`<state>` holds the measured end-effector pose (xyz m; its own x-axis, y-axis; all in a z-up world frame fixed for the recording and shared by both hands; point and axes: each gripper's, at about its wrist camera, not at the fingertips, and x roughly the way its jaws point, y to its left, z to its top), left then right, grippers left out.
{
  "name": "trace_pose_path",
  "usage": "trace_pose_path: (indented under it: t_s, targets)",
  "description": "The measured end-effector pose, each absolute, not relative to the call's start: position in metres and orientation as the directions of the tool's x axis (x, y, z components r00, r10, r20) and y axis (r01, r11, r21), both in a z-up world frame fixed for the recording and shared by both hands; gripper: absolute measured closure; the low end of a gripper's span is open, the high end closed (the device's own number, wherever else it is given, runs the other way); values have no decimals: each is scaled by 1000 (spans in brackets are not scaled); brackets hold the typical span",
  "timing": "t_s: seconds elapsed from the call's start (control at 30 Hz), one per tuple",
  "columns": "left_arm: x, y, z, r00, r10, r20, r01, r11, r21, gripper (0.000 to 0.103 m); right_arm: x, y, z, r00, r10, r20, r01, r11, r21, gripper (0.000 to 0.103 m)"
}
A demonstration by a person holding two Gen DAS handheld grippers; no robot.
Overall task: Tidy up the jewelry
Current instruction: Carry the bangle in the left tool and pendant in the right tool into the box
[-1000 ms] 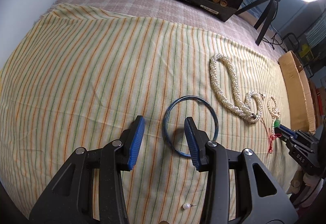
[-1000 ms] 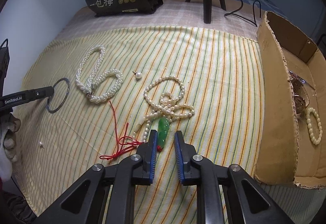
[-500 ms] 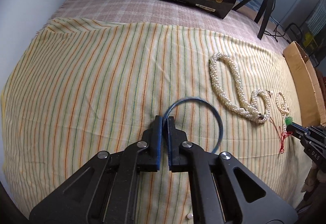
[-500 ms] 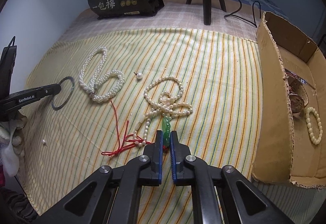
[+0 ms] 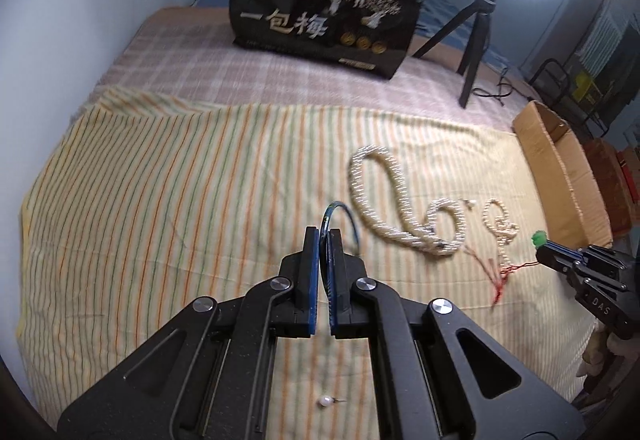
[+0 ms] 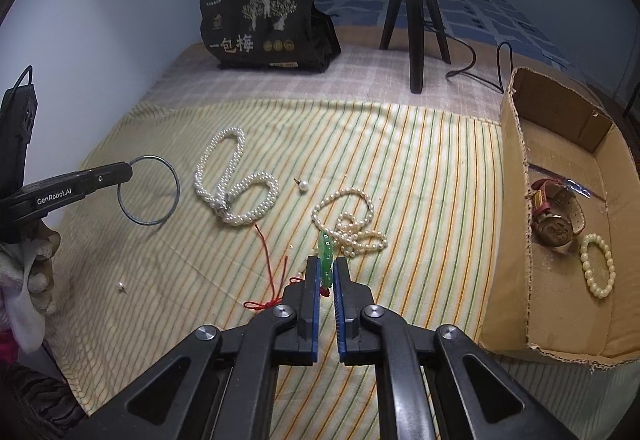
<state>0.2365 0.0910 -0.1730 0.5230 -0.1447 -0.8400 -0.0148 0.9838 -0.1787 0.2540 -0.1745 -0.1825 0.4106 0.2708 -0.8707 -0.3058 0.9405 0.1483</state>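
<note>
My left gripper [image 5: 325,236] is shut on a thin blue bangle [image 5: 347,218] and holds it above the striped cloth [image 5: 160,200]; the bangle [image 6: 160,218] also shows in the right wrist view, hanging from the left gripper [image 6: 124,171]. My right gripper [image 6: 326,264] is shut on a green jade pendant [image 6: 325,252] with a red cord [image 6: 268,252], lifted off the cloth. A thick twisted pearl necklace [image 6: 236,180] and a thinner pearl strand [image 6: 352,224] lie on the cloth. In the left wrist view the right gripper [image 5: 544,246] holds the pendant [image 5: 539,238].
A cardboard box [image 6: 516,176] at the right holds a red watch [image 6: 556,216] and a pale bead bracelet [image 6: 598,264]. Loose pearl studs [image 6: 304,185] [image 6: 121,285] lie on the cloth. A black bag [image 6: 264,28] and a ring-light tripod [image 6: 414,12] stand at the back.
Both grippers closed, the left on the bangle, the right on the jade pendant, and both then lifted their pieces off the cloth.
</note>
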Motion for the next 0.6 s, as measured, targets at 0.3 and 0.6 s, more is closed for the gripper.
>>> trace_pose_path:
  t_s: [0.3,0.6]
  targets:
    - [226,76,-143,567,-181,-804,11,977,-212,102,251,-187,-153,459,312,-832,-300,936,186,99]
    - [215,52,-119,601,-228,-766,72,970,-232,102,243,-203,-116,523,349,-777,-290,931,223,99]
